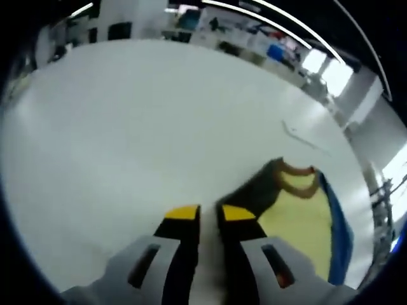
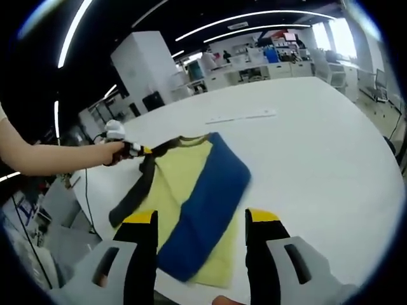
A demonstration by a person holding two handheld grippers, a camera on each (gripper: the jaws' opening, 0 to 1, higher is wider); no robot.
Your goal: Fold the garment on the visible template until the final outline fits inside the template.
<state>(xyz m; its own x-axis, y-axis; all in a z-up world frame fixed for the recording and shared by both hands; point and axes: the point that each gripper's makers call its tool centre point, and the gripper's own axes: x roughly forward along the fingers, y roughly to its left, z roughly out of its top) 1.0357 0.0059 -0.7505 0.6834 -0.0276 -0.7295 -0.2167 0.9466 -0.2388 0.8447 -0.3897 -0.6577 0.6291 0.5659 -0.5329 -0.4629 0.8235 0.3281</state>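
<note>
Pinching the garment's [image 2: 191, 197] dark edge, the left gripper [image 1: 210, 213] is nearly closed; right gripper [image 2: 200, 217] jaws gape empty.

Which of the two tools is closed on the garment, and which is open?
The left tool grips the garment's dark sleeve near the collar. The right tool hangs open above the blue folded part.

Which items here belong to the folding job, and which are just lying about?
Job:
- garment, yellow with a blue panel and dark sleeve, lying flat
- left gripper, at the garment's collar end
- right gripper, jaws apart above the garment
- white table

Lying about:
- thin white strip on the table beyond the garment
- office furniture in the background
</note>
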